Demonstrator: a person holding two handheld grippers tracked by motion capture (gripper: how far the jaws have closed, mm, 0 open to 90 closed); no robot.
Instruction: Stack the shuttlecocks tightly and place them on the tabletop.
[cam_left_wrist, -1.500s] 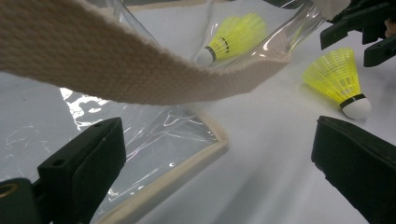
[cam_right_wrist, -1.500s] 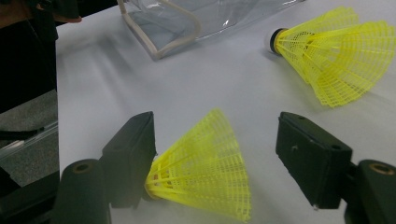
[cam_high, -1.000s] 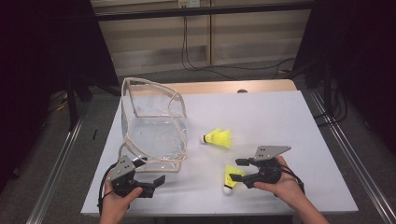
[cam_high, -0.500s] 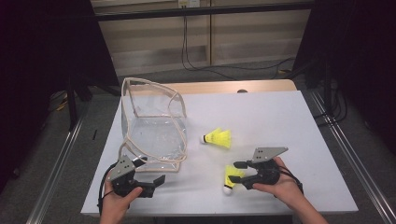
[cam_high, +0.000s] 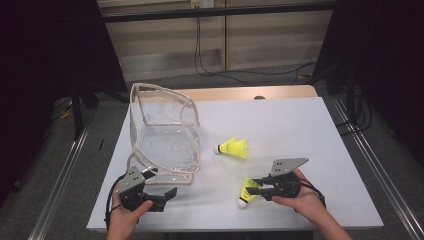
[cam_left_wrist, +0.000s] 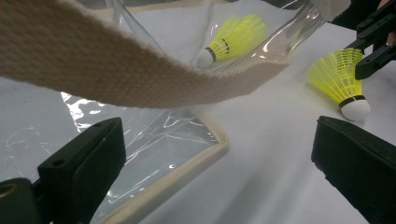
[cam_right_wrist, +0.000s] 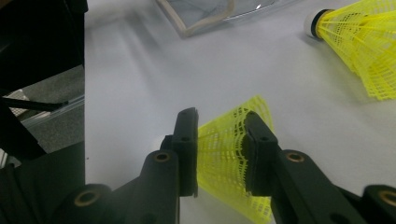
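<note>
Two yellow shuttlecocks lie on the white table (cam_high: 300, 130). The near shuttlecock (cam_high: 246, 190) lies on its side with its white cork toward the front edge. My right gripper (cam_high: 253, 188) has just been closing, and its pads now press on the mesh skirt (cam_right_wrist: 219, 154) from both sides. The far shuttlecock (cam_high: 233, 148) lies free beside a clear bag (cam_high: 165, 145) with beige trim. My left gripper (cam_high: 161, 184) stands wide open at the bag's near corner (cam_left_wrist: 196, 154), with nothing between its fingers. A beige strap (cam_left_wrist: 121, 70) hangs across the left gripper view.
The clear bag stands open-topped at the table's left half. Bare table surface stretches at the back right. Metal rails (cam_high: 370, 165) run along both sides of the table, and cables lie on the floor behind it.
The right gripper's jaws have come together on the near shuttlecock's skirt. Both hands and the far shuttlecock have kept their places.
</note>
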